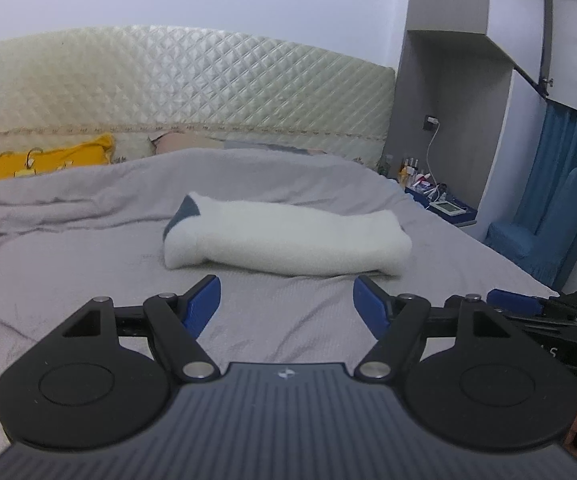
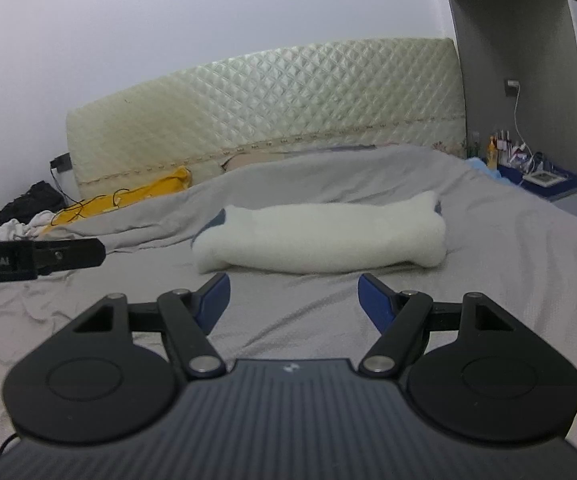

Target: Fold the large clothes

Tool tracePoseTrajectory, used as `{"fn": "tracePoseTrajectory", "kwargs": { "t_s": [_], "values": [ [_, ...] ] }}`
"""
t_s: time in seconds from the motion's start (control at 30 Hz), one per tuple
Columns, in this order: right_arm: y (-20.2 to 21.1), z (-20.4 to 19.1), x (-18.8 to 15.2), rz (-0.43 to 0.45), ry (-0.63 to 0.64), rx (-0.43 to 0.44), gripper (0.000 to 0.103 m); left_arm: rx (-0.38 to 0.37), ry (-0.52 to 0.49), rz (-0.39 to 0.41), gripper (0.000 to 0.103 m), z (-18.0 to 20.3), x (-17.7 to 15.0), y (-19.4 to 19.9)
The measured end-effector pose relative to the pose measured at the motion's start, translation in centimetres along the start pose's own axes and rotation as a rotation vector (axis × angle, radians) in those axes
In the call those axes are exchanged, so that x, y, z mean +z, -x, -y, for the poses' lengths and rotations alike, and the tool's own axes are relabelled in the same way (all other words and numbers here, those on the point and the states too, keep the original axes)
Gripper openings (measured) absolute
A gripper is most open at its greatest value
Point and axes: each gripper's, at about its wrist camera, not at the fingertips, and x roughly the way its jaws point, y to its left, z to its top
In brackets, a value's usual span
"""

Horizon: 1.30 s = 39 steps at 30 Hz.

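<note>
Left gripper (image 1: 287,300): lower centre of its own view, angled slightly downward over the bed, blue-padded fingers spread wide, nothing between them; released.

Right gripper (image 2: 294,298): same pose in its own view, jaws apart and empty; released. Its blue fingertip and black body also show at the right edge of the left view. The left gripper's black body enters the right view at mid-left.

Folded garment (image 1: 288,240): white, fleecy, rolled into a thick oblong bundle with a dark blue-grey patch at its left end; lies at frame centre on the sheet, just beyond both sets of fingertips, untouched.

Bed sheet (image 1: 68,260): grey, soft, creased.

Headboard (image 1: 188,84): cream, diamond-quilted, glossy.

Pillow (image 1: 48,158): yellow, upper left.

Bedside shelf (image 1: 448,210): blue, cluttered with small items, right.
</note>
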Motion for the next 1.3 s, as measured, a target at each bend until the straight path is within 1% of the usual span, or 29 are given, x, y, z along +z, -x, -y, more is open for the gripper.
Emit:
{"fn": "tracePoseTrajectory", "kwargs": {
  "t_s": [0.17,0.4,0.47,0.5,0.53,0.63,0.77,0.8,0.83,0.9,0.93,0.97,1.2,1.3],
  "values": [
    [-0.4,-0.2,-0.4,-0.005,0.015,-0.022,0.074,0.024,-0.005,-0.022,0.078,-0.6,-0.7,-0.8],
    [-0.6,-0.6,-0.6,0.004,0.04,-0.041,0.073,0.032,0.009,-0.026,0.087,-1.2,-0.9,-1.1],
    [-0.6,-0.5,-0.6,0.004,0.035,-0.045,0.073,0.041,0.004,-0.026,0.092,-1.2,-0.9,-1.1],
    [-0.6,-0.5,-0.6,0.004,0.029,-0.048,0.073,0.038,0.006,-0.025,0.097,-1.3,-0.9,-1.1],
    [-0.6,-0.5,-0.6,0.004,0.025,-0.05,0.073,0.031,0.01,-0.024,0.099,-1.3,-0.9,-1.0],
    [-0.6,-0.5,-0.6,0.001,0.019,-0.054,0.073,0.043,0.003,-0.017,0.102,-1.1,-1.0,-0.7],
    [-0.6,-0.6,-0.6,0.001,0.019,-0.052,0.073,0.053,-0.003,-0.005,0.103,-1.0,-0.9,-0.3],
    [-0.6,-0.7,-0.6,0.003,0.02,-0.056,0.074,0.051,-0.004,0.001,0.103,-1.0,-0.8,-0.2],
    [-0.6,-0.7,-0.6,0.006,0.021,-0.059,0.078,0.053,-0.004,0.003,0.103,-1.0,-0.7,-0.1],
    [-0.5,-0.8,-0.6,0.01,0.022,-0.046,0.096,0.055,-0.003,0.009,0.103,-0.9,-0.4,0.1],
    [-0.5,-1.0,-0.6,0.013,0.031,-0.045,0.101,0.055,-0.003,0.012,0.103,-0.8,-0.4,0.1],
    [-0.5,-1.1,-0.7,0.012,0.037,-0.046,0.103,0.055,-0.005,0.013,0.103,-0.8,-0.3,0.2],
    [-0.6,-0.6,-0.6,-0.004,0.022,-0.064,0.103,0.069,-0.003,0.005,0.103,-0.7,-0.3,0.1],
    [-0.7,-0.6,-0.6,-0.004,0.019,-0.067,0.103,0.089,-0.015,0.002,0.103,-0.7,-0.2,0.0]
  ]
}}
